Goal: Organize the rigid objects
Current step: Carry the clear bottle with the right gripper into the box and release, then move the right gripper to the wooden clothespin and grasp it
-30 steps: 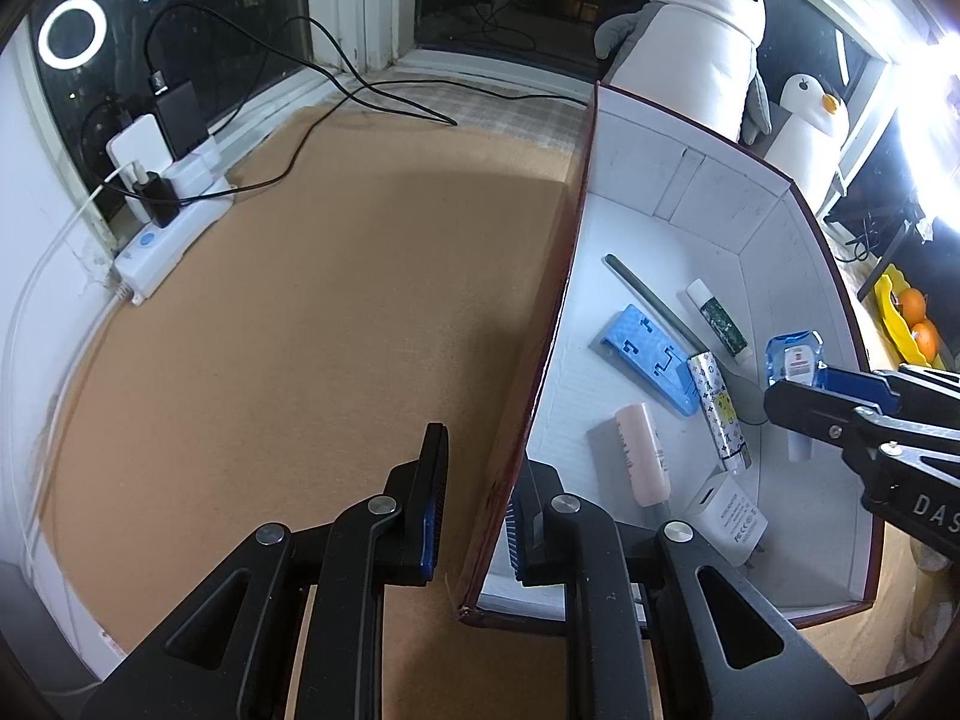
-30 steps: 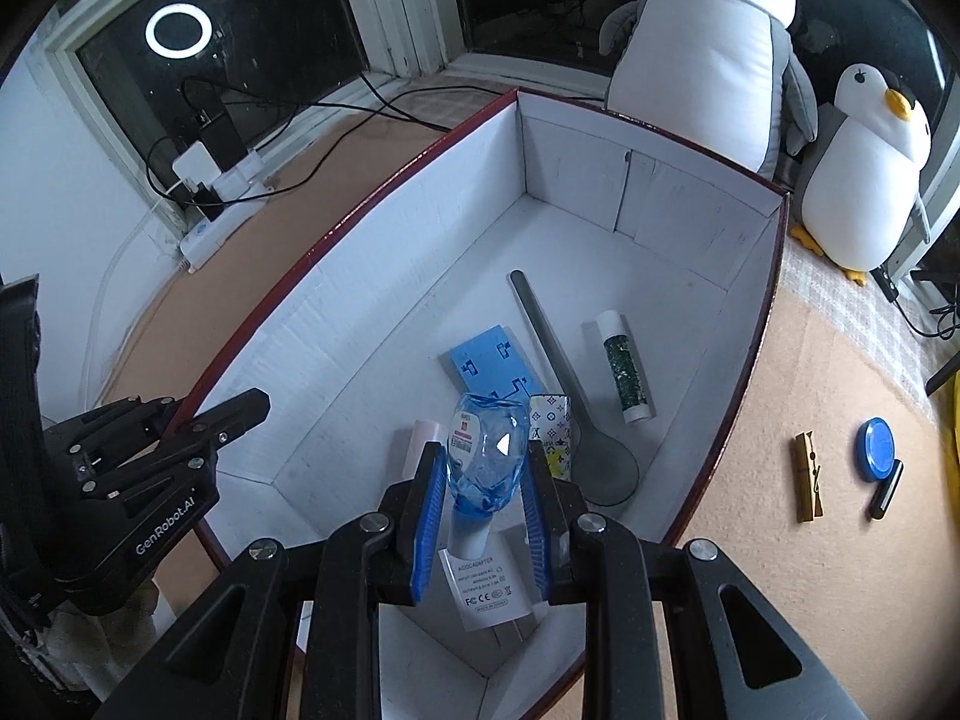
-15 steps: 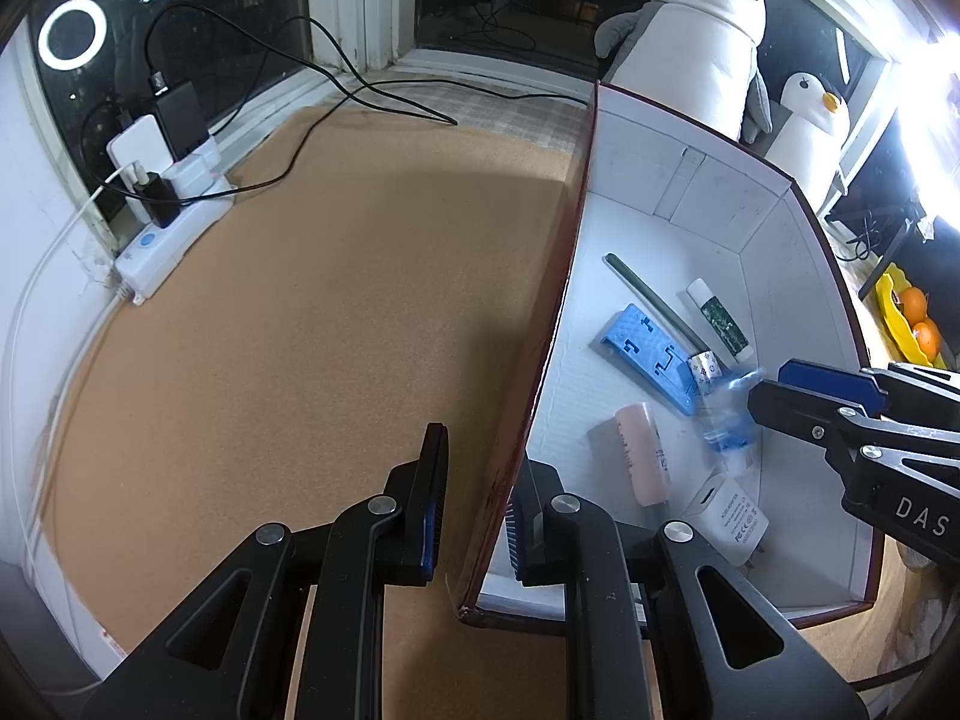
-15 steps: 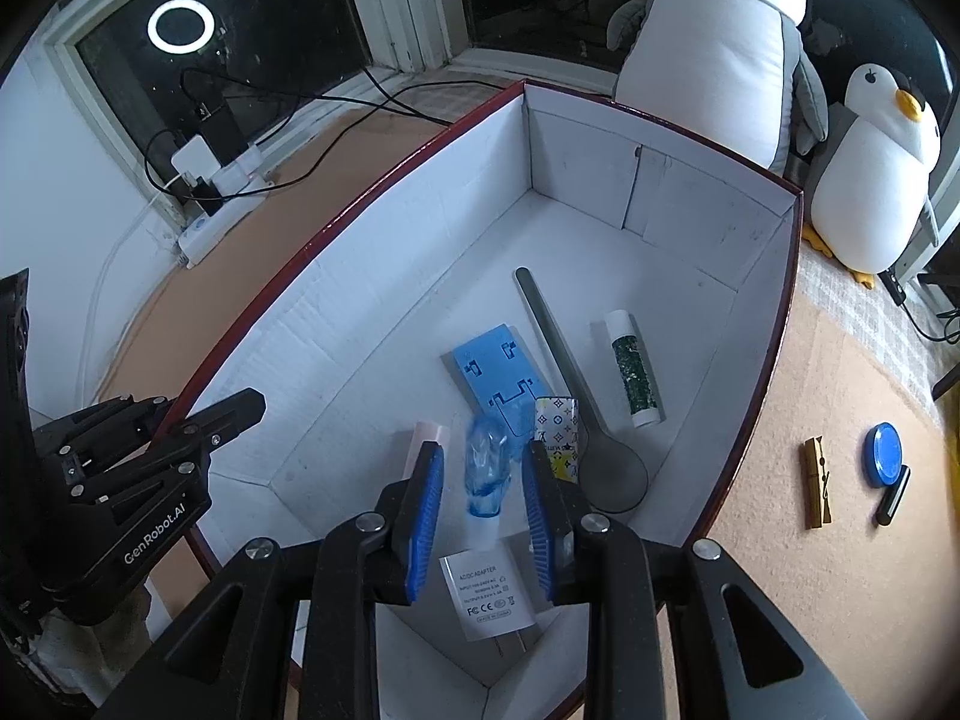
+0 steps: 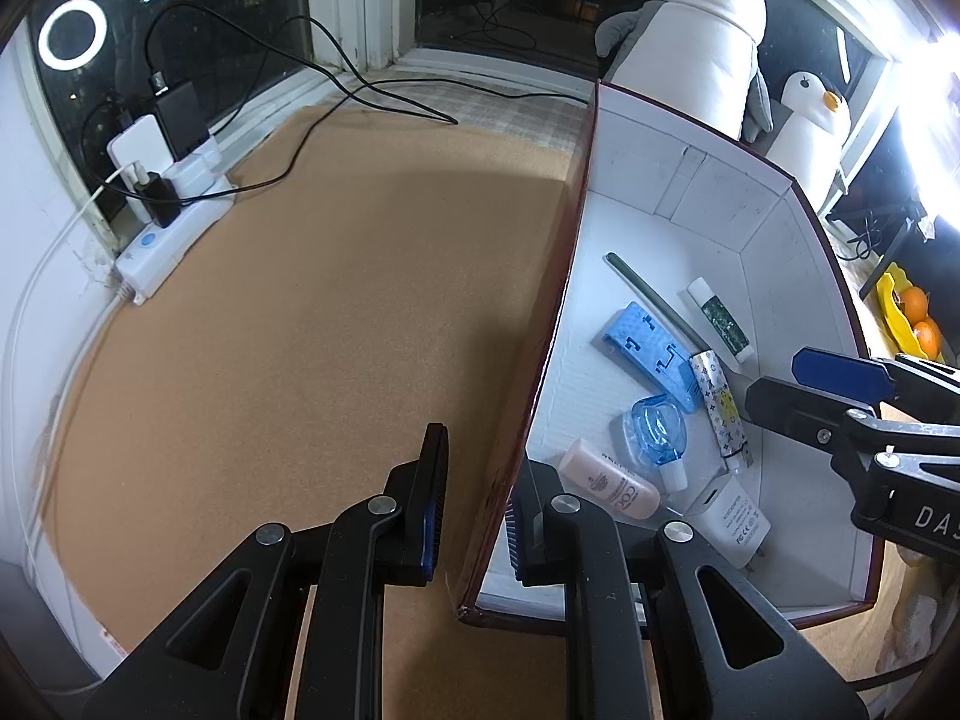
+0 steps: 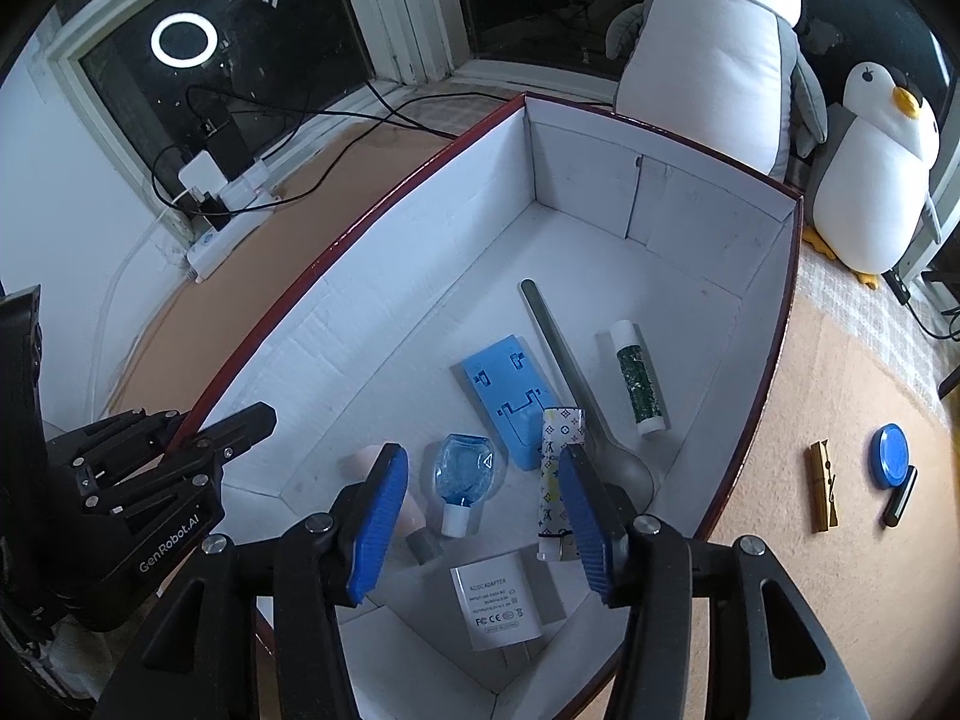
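Right claw (image 6: 483, 510) spread wide, nothing held, above bottle (image 6: 461, 471) lying in box (image 6: 660, 204). Left claw (image 5: 474, 504) part-open, straddling box wall (contact unclear). Box risks being dragged if left claw is shifted; clip (image 6: 823, 485), cap (image 6: 890, 455) left on desk (image 6: 840, 570).

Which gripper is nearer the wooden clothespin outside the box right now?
Right. The right gripper hangs open over the box, whose side wall separates it from the clothespin. The left gripper straddles the box's opposite wall, with the whole box between it and the clothespin.
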The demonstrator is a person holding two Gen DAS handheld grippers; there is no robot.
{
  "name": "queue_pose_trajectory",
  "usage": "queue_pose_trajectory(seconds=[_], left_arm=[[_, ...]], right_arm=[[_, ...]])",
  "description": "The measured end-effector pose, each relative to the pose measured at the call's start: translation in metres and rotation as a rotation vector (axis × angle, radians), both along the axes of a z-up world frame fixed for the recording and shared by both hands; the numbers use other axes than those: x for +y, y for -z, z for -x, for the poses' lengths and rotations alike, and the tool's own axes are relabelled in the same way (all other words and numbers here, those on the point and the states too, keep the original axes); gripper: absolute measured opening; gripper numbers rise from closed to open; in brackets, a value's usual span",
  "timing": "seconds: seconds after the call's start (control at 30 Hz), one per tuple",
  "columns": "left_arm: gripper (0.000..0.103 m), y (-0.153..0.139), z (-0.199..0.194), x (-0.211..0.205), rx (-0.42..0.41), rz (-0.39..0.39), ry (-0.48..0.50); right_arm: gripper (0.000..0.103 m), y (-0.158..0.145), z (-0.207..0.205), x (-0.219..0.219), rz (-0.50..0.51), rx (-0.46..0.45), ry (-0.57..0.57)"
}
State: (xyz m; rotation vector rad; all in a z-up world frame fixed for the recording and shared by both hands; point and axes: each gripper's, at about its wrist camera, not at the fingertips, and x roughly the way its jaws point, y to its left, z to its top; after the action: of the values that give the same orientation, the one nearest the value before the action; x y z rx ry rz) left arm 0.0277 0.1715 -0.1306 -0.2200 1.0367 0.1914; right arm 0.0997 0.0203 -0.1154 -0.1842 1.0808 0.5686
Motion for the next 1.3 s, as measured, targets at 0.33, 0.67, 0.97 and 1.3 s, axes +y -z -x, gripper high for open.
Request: queue_pose_trajectory(seconds=[0.33, 0.67, 0.97, 1.3], left_arm=[[0.016, 0.001, 0.001, 0.0, 0.002, -0.003, 0.0], [0.016, 0.0, 0.0, -0.001, 0.014, -0.023, 0.0], [0.016, 0.0, -0.003, -0.006, 0.032, -0.047, -0.005], [0.016, -0.001, -0.007, -0.013, 0.052, -0.083, -0.002]], right_arm=[[0.048, -0.01, 0.003, -0.002, -0.032, -0.014, 0.003], [0.049, -0.025, 0.005, -0.021, -0.101, -0.02, 0.02], [0.049, -0.046, 0.0, -0.067, -0.176, -0.051, 0.084], [0.049, -0.04, -0.015, -0.142, -0.151, -0.07, 0.191]])
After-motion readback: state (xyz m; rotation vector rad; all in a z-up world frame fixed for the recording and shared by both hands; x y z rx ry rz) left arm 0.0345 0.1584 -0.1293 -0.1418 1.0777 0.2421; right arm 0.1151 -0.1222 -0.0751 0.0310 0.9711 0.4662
